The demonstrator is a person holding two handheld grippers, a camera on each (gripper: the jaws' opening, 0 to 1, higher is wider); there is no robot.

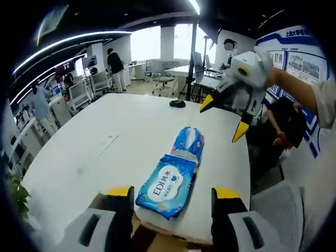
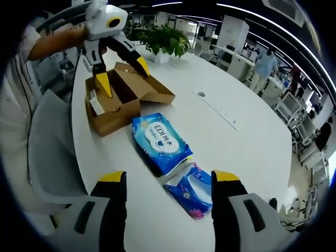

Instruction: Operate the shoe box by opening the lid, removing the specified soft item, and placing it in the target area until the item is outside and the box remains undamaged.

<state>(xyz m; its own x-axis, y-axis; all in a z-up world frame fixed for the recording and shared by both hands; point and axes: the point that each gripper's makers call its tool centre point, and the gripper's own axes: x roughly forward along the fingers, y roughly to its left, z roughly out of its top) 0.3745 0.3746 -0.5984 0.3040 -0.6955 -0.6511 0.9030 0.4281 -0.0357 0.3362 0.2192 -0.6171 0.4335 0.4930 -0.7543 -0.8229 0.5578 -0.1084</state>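
Left gripper view: the left gripper (image 1: 171,197), jaws open and empty, faces the wet-wipes pack (image 1: 167,186) on the white table (image 1: 79,157); its long axis runs away between the jaws, the tissue pack (image 1: 189,143) touching beyond.

Right gripper view: the right gripper (image 2: 168,181), jaws open, empty, hovers nearer the tissue pack (image 2: 191,194); the opened shoe box (image 2: 113,100) lies farther off.

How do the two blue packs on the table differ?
The wipes pack is larger, flat and light blue with a white label; the tissue pack is smaller, darker blue, floral and crumpled. The wipes pack lies nearer the open shoe box, the tissue pack farther. Both are soft and lie end to end, outside the box.
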